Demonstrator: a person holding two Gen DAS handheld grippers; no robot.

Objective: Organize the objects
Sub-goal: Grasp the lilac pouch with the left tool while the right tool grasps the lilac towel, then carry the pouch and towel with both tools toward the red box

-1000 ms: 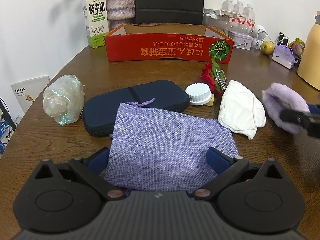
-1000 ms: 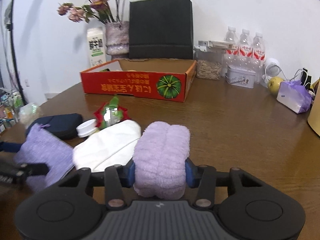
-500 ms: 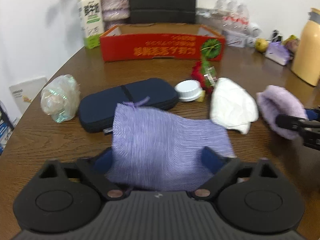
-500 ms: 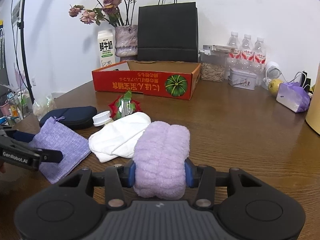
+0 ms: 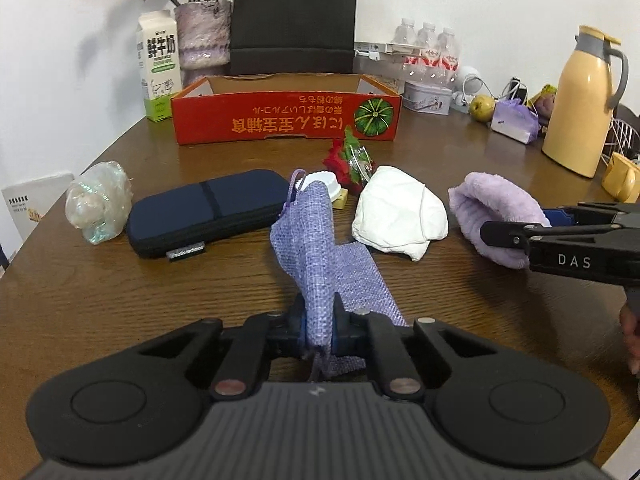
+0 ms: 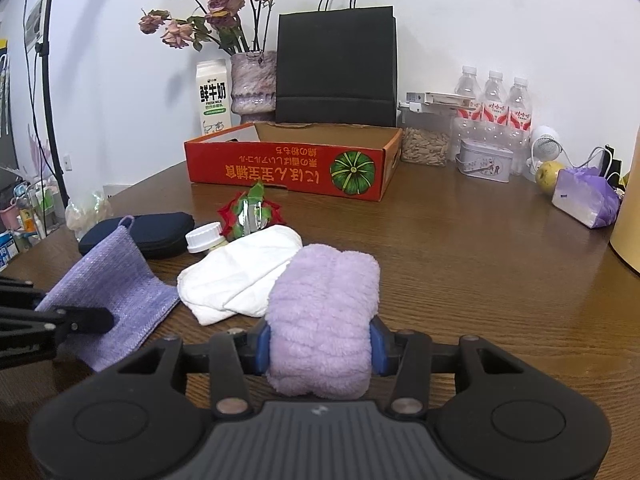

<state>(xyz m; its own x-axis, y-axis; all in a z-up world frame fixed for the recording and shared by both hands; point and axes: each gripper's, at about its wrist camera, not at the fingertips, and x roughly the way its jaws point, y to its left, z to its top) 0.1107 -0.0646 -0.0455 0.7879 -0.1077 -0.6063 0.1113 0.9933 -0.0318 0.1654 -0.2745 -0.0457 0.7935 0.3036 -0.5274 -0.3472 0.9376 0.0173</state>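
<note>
Progress on organizing is at an early stage, by my assessment: the red cardboard box (image 5: 286, 118), standing at twelve o'clock across the table (image 5: 460, 152), shows nothing inside from either view, though its floor is largely hidden by the front wall. Still loose on the tabletop are the navy zip case (image 5: 208, 210) at ten o'clock, the crinkled plastic bundle (image 5: 99, 206) further out at nine to ten, the white screw cap (image 5: 326, 184), the red-and-green wrapped item (image 5: 352, 164) and the white folded cloth (image 5: 400, 212) at one o'clock. Two items are in hand. The left gripper (image 5: 319, 326) is clamped fully down on the lilac mesh pouch (image 5: 316, 248), pinching its near edge so the fabric stands up in a fold with the drawstring end highest; part of the pouch still lies on the table. The right gripper (image 6: 319, 346) is closed at a narrow setting around the purple fleece roll (image 6: 324, 316), pads pressing both sides. Remaining work, as I judge it: carry both held items to the box, then collect the five loose ones.
</note>
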